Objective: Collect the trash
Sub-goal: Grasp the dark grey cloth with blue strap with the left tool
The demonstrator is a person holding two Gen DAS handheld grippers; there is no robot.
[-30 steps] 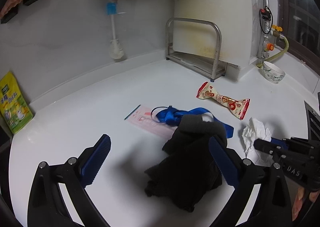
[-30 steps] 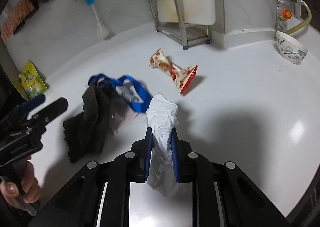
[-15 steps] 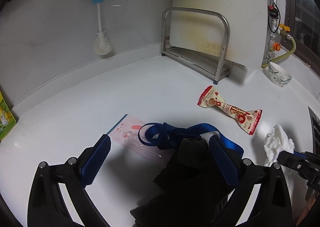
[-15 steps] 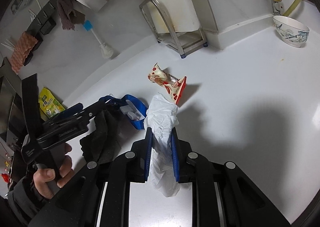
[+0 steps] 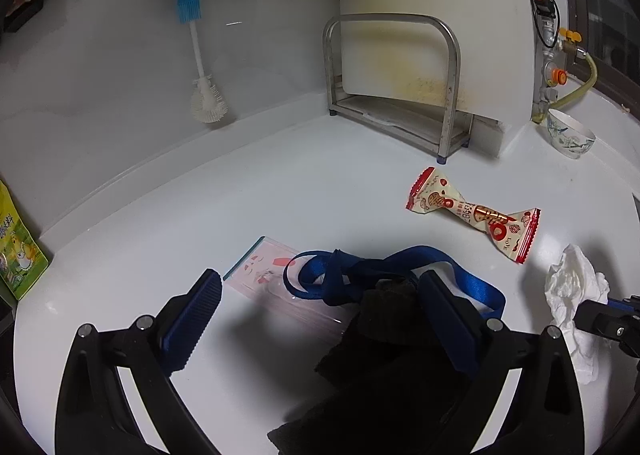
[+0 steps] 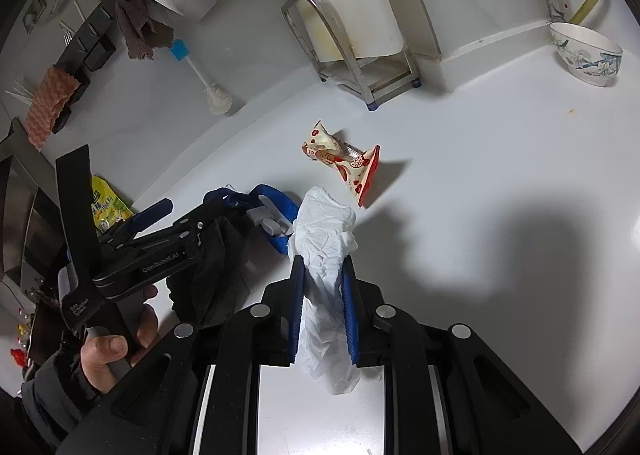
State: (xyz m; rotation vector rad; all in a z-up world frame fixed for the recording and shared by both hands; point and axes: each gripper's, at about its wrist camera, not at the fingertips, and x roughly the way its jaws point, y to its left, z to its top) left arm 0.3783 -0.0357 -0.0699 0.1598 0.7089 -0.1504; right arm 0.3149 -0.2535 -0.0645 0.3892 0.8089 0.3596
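Now we have lifted the crumpled tissue (image 6: 325, 239) clear of the counter (image 6: 500, 159), pinched in our right gripper (image 6: 323, 311), while our left gripper (image 5: 320, 319) hovers wide open over the black bag (image 5: 384, 367) at 9 o'clock

left gripper (image 5: 320, 309): black frame, blue ribbed pads, silver screws, "GenRobot.AI" lettering
hand (image 6: 114, 347): bare skin, grey sleeve
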